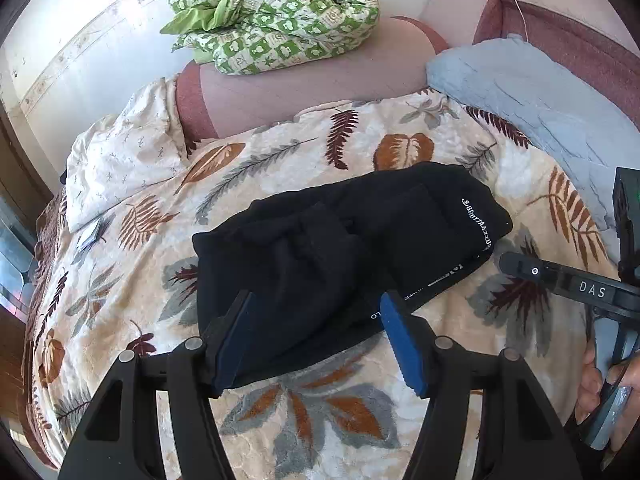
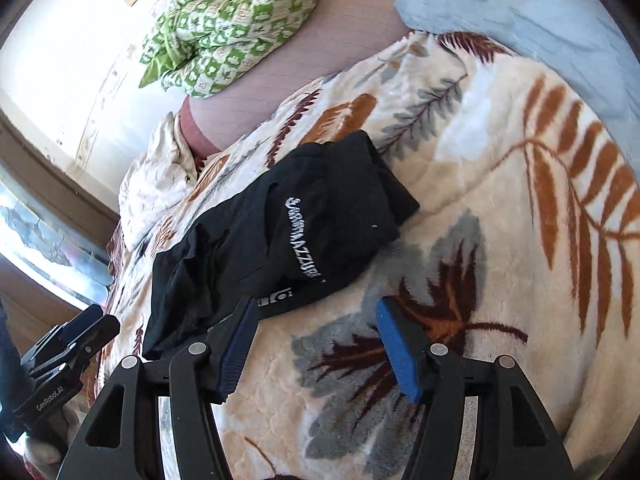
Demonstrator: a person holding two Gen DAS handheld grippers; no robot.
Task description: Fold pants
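Black pants (image 1: 332,256) with white lettering lie folded into a compact bundle on the leaf-patterned blanket (image 1: 320,412). My left gripper (image 1: 318,308) is open and empty, its blue pads just above the bundle's near edge. My right gripper (image 2: 316,312) is open and empty, over the blanket just right of the pants (image 2: 280,236). The right gripper's body also shows at the right edge of the left wrist view (image 1: 568,280).
A green checkered quilt (image 1: 276,12) lies on a pink bolster (image 1: 312,92) at the head of the bed. A light blue pillow (image 1: 532,104) is at the right, a cream pillow (image 1: 120,168) at the left. The wall and a window are at far left.
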